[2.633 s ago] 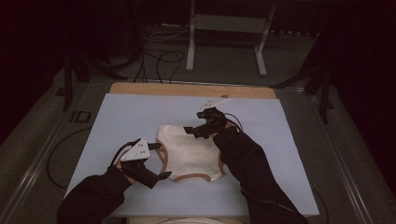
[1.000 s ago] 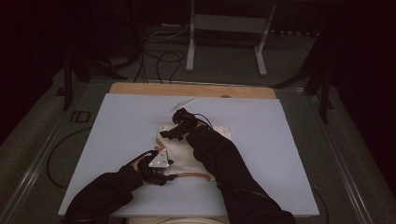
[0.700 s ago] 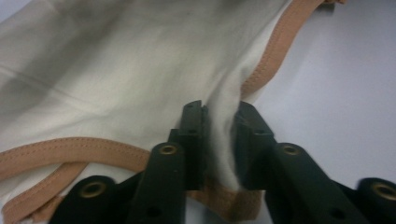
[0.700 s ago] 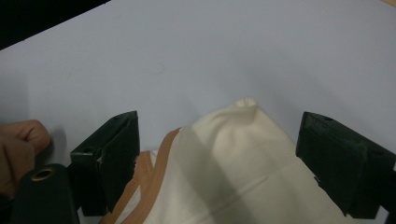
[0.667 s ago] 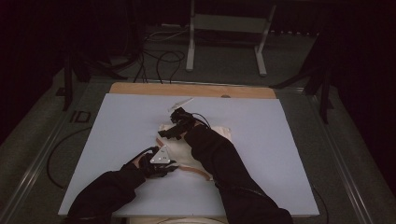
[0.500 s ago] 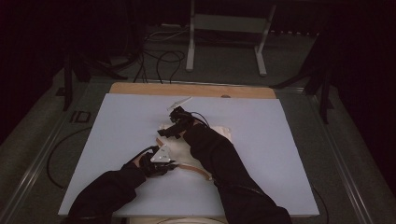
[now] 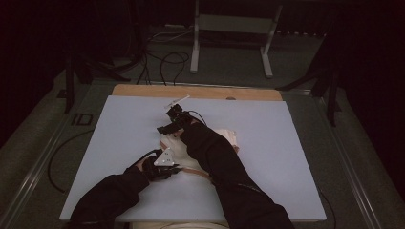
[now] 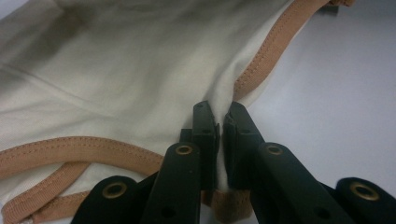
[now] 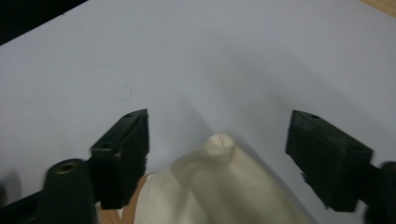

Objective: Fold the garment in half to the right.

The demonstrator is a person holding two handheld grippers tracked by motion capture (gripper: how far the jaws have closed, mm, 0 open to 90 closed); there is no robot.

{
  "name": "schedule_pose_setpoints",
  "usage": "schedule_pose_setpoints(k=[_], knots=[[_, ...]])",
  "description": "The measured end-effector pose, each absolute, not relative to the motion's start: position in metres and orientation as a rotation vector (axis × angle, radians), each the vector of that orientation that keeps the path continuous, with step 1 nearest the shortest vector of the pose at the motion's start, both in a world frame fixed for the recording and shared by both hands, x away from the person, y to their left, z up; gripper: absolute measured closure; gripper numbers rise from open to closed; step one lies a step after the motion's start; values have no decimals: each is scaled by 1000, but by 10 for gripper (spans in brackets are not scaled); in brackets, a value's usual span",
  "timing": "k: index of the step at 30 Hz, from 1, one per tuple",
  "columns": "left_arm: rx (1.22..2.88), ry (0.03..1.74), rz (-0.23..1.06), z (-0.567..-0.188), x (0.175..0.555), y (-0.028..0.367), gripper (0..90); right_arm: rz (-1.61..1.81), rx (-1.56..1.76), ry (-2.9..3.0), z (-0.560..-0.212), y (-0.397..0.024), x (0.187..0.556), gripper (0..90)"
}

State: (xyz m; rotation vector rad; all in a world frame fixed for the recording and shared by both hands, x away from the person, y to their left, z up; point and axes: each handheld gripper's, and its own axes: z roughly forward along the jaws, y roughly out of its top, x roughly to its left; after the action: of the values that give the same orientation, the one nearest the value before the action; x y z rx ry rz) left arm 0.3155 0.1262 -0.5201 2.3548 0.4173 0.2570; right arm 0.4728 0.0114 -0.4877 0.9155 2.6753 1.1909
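Two claws are held over a cream garment (image 7: 224, 140) with a tan binding (image 8: 275, 44) along its hems, which is lying on the pale worktop (image 7: 296, 157), around its middle and a little nearer to the person's edge. The left claw (image 7: 168, 164) is seen at the near-left part of the garment, and in the left gripper view it (image 8: 220, 126) is clenched on a pinched fold of the cream fabric, just beside the tan binding; the cloth is pulled up tight between the two black jaws. The right claw (image 7: 169, 125) is reached across to the far-left end of the garment, toward the far edge of the worktop. In the right gripper view its jaws (image 9: 219, 158) are standing well apart, released, with a raised peak of the cream fabric (image 9: 219, 144) between them but not touched by either pad; these jaws have just been closing a little. Both forearms are covered by dark sleeves (image 7: 224, 167), and the right one is laid over the garment.
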Motion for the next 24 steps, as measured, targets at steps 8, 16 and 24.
schedule_pose_setpoints(k=[8,16,24], knots=[[2355,417,255,-520,316,126,852,1101,944,2681,-498,21,473,402],[2359,412,257,-520,316,126,852,1027,923,2717,-508,29,473,504],[2350,420,238,-520,317,128,855,956,821,2715,-515,34,468,649]])
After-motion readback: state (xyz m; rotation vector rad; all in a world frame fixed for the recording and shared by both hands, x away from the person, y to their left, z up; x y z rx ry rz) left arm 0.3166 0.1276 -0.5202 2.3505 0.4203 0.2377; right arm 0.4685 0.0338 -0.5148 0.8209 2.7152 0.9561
